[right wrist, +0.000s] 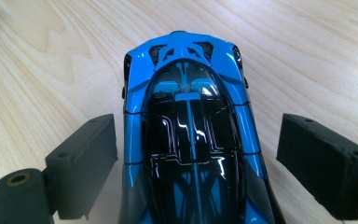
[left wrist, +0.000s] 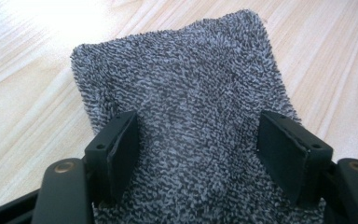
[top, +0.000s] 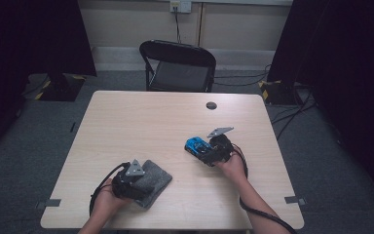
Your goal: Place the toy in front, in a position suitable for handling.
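A grey terry cloth [top: 157, 181] lies flat near the table's front left. My left gripper [top: 141, 179] rests over its near end. In the left gripper view the cloth [left wrist: 186, 84] spreads between and beyond the two black pads [left wrist: 121, 149], which stand wide apart; the left gripper [left wrist: 200, 151] is open. A blue and black toy car [top: 197, 145] sits right of centre. My right gripper [top: 205, 151] reaches it from the right. In the right gripper view the car [right wrist: 191, 116] lies lengthwise between the jaws with a gap on each side; the right gripper [right wrist: 196, 163] is open.
The light wooden table [top: 141, 122] has a small dark round cap [top: 211, 105] near its far edge. A black folding chair [top: 177, 66] stands behind the table. Cables [top: 292, 112] run across the floor at the right.
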### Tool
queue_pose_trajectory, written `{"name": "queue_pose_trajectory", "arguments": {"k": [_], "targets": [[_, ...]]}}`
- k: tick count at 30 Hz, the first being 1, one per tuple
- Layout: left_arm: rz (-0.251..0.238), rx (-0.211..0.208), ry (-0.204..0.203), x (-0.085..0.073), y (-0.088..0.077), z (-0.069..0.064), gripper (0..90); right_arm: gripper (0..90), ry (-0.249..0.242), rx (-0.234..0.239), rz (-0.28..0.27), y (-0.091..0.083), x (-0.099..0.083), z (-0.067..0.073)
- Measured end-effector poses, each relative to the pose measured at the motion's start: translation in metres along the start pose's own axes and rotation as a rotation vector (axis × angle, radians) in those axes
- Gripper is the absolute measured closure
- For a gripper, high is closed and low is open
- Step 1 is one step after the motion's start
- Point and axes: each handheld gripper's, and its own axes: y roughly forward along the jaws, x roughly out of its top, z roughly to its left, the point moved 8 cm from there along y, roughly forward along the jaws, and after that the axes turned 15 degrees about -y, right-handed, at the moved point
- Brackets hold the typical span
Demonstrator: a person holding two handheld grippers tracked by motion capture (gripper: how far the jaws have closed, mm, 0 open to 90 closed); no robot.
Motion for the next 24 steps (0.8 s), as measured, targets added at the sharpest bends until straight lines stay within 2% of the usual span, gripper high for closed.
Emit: {"name": "queue_pose_trajectory", "arguments": {"k": [6,13,21,22,24], "targets": [[0.000,-0.001,-0.002,-0.0001,0.0000,-0.0001,29.3,13.9,-0.013,0.015,0.028,0.0073,-0.0034,0.0016],[0.000,-0.003,-0.003,0.0000,0.0000,0.0001,29.4,17.2,-0.048,0.002,0.027,0.0085,-0.0047,0.0021],[0.000,-0.002,-0.006,-0.0001,-0.0001,0.0001,29.4,18.0,-0.042,0.007,0.049,0.0087,-0.0037,0.0015],[-0.002,-0.002,-0.006,-0.0002,-0.0001,0.0002,29.3,25.9,-0.053,0.011,0.061,0.0060,-0.0011,0.0019],[-0.003,-0.003,-0.007,-0.0003,-0.0002,0.0003,29.3,26.0,-0.044,0.016,0.086,0.0072,-0.0004,0.0022]]}}
